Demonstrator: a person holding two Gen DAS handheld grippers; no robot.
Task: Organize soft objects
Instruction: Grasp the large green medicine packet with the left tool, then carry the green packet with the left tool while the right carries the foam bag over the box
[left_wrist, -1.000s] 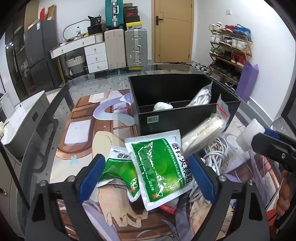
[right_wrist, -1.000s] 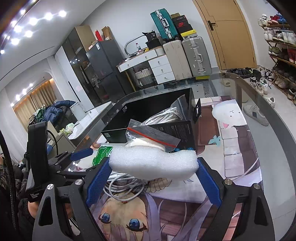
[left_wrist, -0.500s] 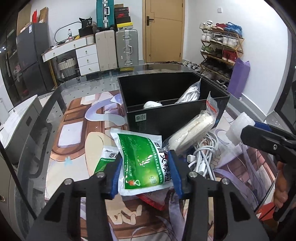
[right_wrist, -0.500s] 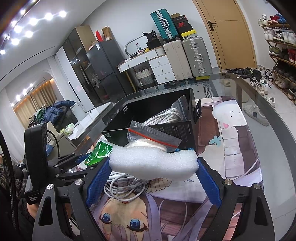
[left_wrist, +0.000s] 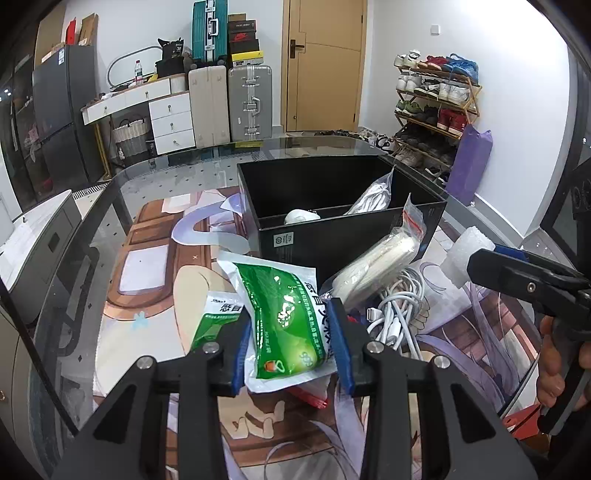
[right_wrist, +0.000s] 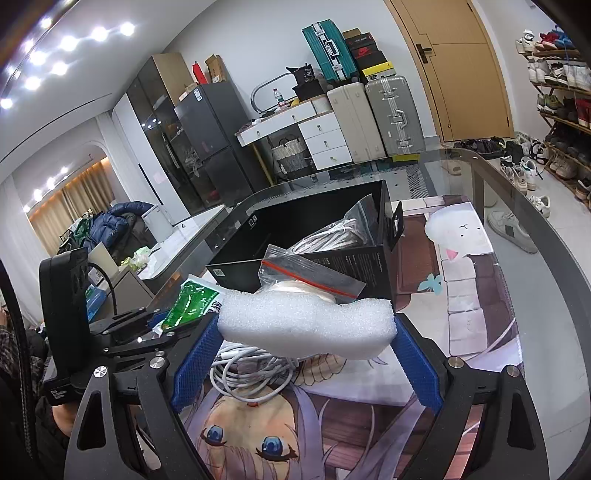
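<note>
My left tongs (left_wrist: 291, 350) have just been closing and now pinch the green pouch (left_wrist: 284, 317), low in the frame's centre, on the table (left_wrist: 155, 177). My right tongs (right_wrist: 306, 354) stand wide, gripping the white foam block (right_wrist: 306, 325) by its ends. Step in hand: picking up. The next move, I judge, calls for lifting each into the black box (left_wrist: 332, 236) above. The box's contents are mostly hidden by its wall; a second green pouch (left_wrist: 218, 317) lies partly behind my left finger.
</note>
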